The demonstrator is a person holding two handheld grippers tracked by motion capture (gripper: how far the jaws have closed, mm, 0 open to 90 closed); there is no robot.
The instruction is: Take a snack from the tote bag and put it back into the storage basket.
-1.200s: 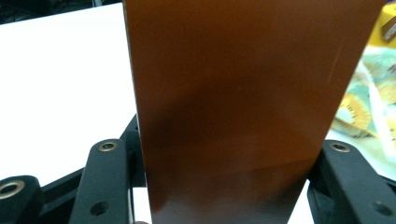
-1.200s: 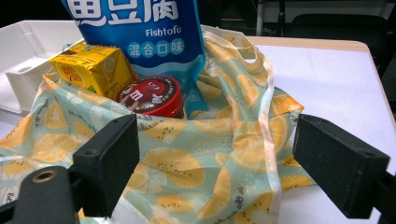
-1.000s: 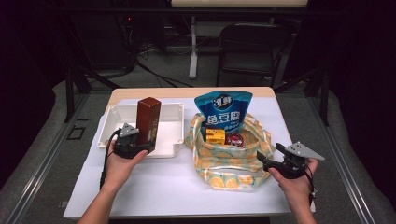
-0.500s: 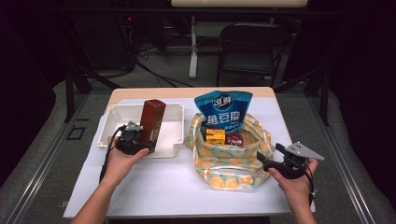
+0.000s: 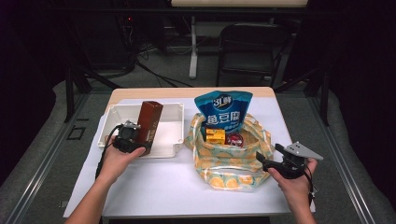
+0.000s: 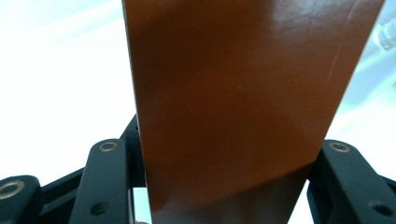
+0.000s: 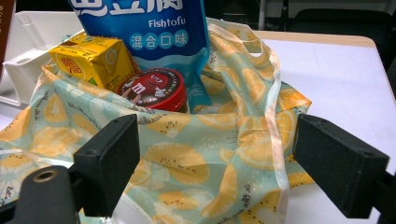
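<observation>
The left gripper (image 5: pixel 135 140) pinches a brown box (image 5: pixel 148 121) by its lower end, a jaw pressed on each side, and holds it tilted over the white bin (image 5: pixel 173 122). In the left gripper view the box (image 6: pixel 243 102) hides almost everything behind it, so the bin floor under it cannot be seen. Just right of the bin sits a lemon-print bag (image 5: pixel 229 161) holding a blue pouch (image 5: pixel 224 109), a yellow carton (image 5: pixel 215 136) and a red tin (image 5: pixel 235 139); the pouch's top is cut off in the right gripper view. The right gripper (image 5: pixel 267 161), jaws spread and holding nothing, rests near the bag's right edge.
</observation>
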